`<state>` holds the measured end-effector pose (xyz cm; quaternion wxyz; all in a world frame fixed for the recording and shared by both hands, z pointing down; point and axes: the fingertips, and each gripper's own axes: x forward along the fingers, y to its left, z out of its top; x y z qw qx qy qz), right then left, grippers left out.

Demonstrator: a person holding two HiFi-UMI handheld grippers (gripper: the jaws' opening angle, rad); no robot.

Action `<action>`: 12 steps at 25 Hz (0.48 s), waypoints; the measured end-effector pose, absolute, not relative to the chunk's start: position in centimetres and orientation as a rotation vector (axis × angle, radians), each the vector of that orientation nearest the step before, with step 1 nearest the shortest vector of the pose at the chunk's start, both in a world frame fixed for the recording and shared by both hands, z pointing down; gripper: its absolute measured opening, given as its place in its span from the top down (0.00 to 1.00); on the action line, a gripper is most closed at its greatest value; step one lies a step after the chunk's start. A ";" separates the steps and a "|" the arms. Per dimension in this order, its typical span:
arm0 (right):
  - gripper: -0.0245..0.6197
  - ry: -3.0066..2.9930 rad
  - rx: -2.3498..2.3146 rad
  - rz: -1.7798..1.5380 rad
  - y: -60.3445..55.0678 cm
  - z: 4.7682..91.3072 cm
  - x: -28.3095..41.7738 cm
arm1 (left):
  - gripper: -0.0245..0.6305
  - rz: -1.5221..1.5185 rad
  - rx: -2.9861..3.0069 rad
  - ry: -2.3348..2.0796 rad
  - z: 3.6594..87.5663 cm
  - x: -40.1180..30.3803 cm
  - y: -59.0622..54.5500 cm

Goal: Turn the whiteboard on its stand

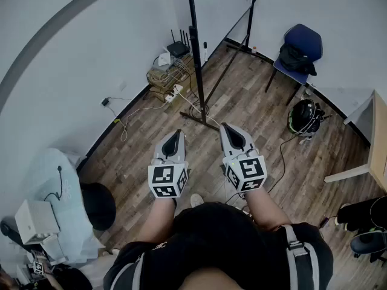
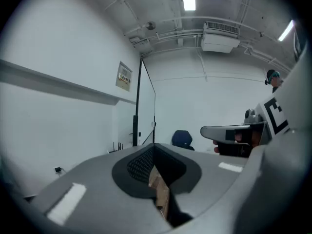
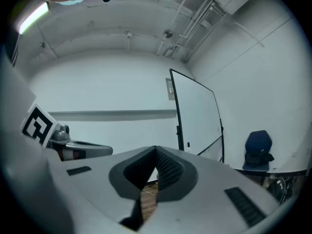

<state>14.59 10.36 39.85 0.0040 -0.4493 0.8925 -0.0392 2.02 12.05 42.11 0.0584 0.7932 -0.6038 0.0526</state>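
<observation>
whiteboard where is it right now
Head view, top centre: the whiteboard stands edge-on near the room corner, with the router to its left and the blue chair to its right.

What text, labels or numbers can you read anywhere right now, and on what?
Nothing is legible.
Wall notice: print too blurred to read.
Left marker cube and right marker cube: square patterns only, no words.
Whiteboard: no writing visible.
</observation>
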 end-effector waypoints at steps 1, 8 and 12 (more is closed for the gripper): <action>0.96 2.796 -1.410 -0.125 10.1 39.9 14.7 | 0.95 0.162 2.405 -1.826 42.2 2.2 11.8; 0.96 2.805 -1.405 -0.114 9.2 40.0 14.6 | 0.95 0.161 2.414 -1.814 42.3 2.5 10.5; 0.95 2.819 -1.389 -0.130 8.7 40.1 13.8 | 0.95 0.169 2.433 -1.797 42.3 2.5 9.8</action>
